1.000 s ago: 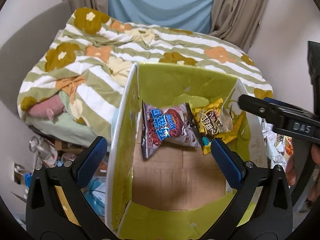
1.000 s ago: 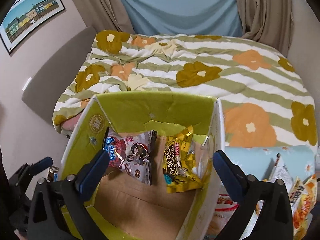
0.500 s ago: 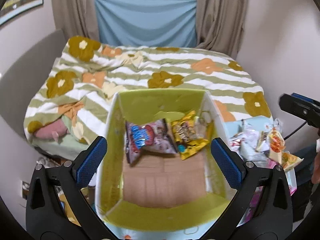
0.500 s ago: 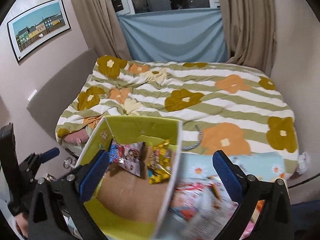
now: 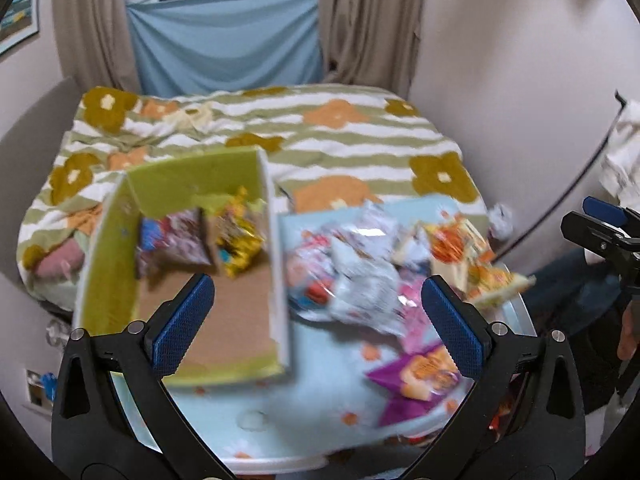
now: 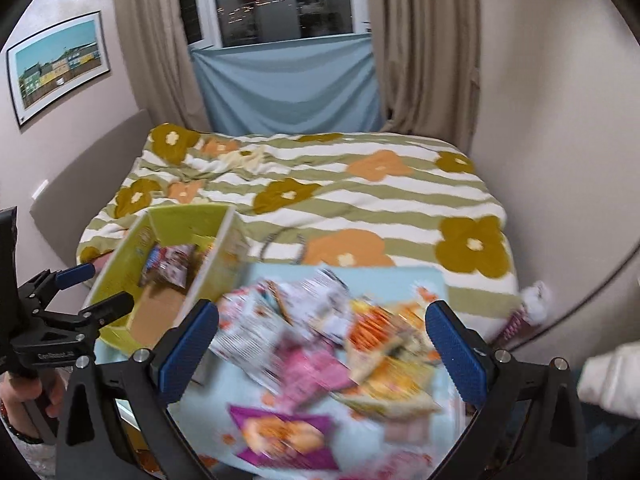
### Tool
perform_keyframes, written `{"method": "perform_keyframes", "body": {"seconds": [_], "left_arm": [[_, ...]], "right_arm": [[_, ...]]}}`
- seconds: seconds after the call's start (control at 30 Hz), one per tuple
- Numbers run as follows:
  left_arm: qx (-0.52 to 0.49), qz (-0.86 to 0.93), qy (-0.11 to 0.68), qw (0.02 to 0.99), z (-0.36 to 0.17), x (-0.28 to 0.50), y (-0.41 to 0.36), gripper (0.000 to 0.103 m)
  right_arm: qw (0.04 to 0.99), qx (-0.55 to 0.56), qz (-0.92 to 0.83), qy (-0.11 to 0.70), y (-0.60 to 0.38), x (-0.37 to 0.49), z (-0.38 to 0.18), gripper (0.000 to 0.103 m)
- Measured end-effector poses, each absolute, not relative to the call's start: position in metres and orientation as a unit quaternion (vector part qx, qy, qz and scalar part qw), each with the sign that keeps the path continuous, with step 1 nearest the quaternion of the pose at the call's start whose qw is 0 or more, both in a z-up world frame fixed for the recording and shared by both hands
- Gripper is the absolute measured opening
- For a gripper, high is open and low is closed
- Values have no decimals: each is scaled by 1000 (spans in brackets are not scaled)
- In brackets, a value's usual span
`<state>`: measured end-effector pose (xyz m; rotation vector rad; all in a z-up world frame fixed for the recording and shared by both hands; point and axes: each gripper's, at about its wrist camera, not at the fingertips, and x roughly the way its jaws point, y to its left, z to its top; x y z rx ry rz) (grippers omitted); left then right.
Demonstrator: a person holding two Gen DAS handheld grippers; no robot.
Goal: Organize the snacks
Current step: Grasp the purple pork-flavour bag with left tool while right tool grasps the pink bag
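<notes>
- Left tongs — released, grasping nothing, above the table.
- Right tongs — likewise spread wide over the blurred snack pile.
- Green box at the table's left holds two snack bags against its far wall.
- Purple packet lies near, right of the box.

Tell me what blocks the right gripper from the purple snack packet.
Nothing visible does. The right gripper hangs open above the table, and the purple snack packet lies uncovered at the near edge of the snack pile, apart from the green box.
</notes>
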<state>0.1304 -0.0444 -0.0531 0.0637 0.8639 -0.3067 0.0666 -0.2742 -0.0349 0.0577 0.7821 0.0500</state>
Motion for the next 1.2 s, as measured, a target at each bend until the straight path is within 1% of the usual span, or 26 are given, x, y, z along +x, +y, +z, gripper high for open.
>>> {"method": "perform_keyframes", "body": {"seconds": [0.2, 0.4, 0.67, 0.97, 1.0, 1.03, 1.13, 1.2], "left_arm": [[20, -151, 451, 879, -95, 97, -85, 103], [11, -141, 475, 869, -141, 77, -100, 103], [-5, -144, 486, 862, -189, 63, -119, 103], [-35, -177, 512, 840, -240, 68, -131, 103], [-41, -180, 515, 837, -245, 69, -131, 98], [-48, -184, 519, 833, -250, 71, -132, 87], [-67, -192, 528, 824, -259, 74, -132, 75], [-69, -192, 530, 823, -262, 75, -132, 72]], "right_arm": [[911, 56, 9, 410, -326, 26, -75, 103], [895, 89, 4, 436, -356, 0, -122, 103], [881, 117, 17, 458, -369, -17, -181, 103], [869, 120, 43, 478, -367, -22, -230, 103], [868, 119, 45, 481, -367, -22, -234, 103], [867, 118, 48, 483, -367, -21, -237, 103], [866, 117, 52, 484, -368, -23, -243, 103], [867, 117, 54, 482, -369, -23, -244, 103]]}}
